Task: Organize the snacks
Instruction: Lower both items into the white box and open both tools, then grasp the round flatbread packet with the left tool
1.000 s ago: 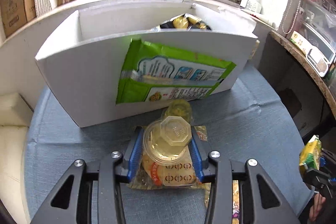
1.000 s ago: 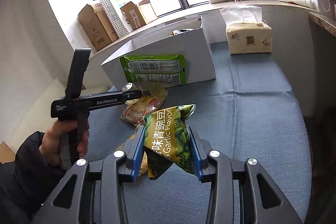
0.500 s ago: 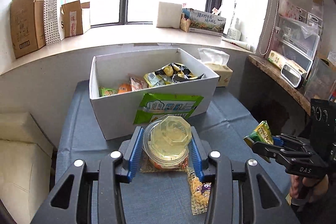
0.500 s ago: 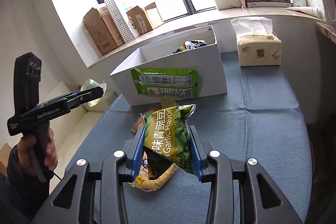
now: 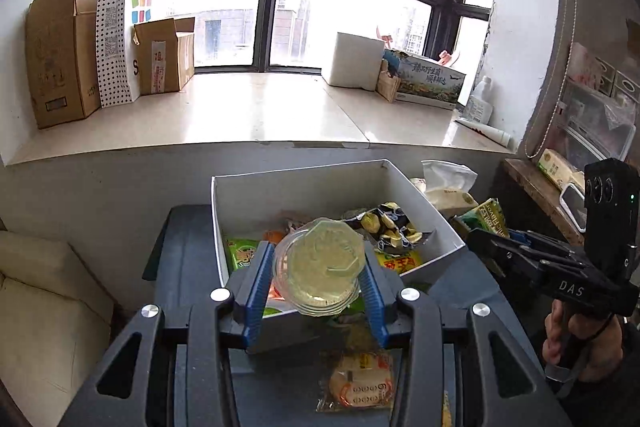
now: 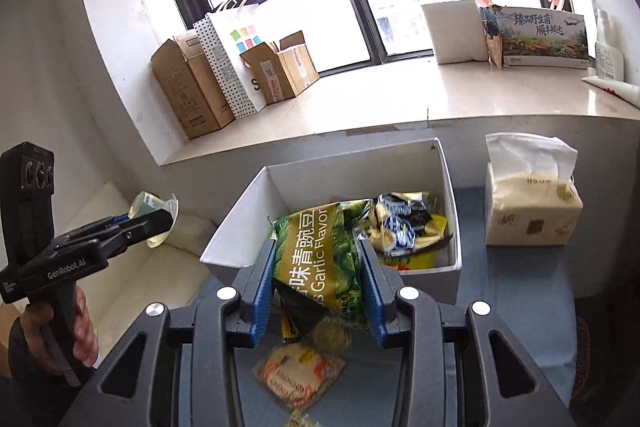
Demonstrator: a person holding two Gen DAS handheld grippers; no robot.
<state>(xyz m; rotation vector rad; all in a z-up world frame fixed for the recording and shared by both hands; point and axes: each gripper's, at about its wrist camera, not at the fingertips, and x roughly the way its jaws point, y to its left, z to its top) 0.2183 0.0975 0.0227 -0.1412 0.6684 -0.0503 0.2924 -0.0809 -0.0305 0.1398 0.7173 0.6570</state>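
My left gripper point(image 5: 318, 267) is shut on a clear jelly cup point(image 5: 320, 267) and holds it high above the near edge of the white box point(image 5: 304, 183). My right gripper point(image 6: 318, 267) is shut on a green garlic pea bag point(image 6: 320, 259) and holds it above the same box point(image 6: 360, 167). The box holds several snack packets point(image 5: 384, 227). A clear packet of round crackers point(image 5: 362, 383) lies on the blue table below; it also shows in the right wrist view point(image 6: 300, 371). The left gripper shows in the right wrist view point(image 6: 154, 219), the right gripper in the left wrist view point(image 5: 486, 227).
A tissue pack point(image 6: 528, 203) stands right of the box. A blue cloth point(image 6: 512, 307) covers the table. The window sill point(image 5: 240, 115) behind holds cardboard boxes point(image 5: 60, 55) and a paper bag. A cream cushion point(image 5: 44, 307) lies left of the table.
Both grippers have risen with their snacks and moved toward the box, so I now look down into it. The jelly cup left the cracker packet on the table.
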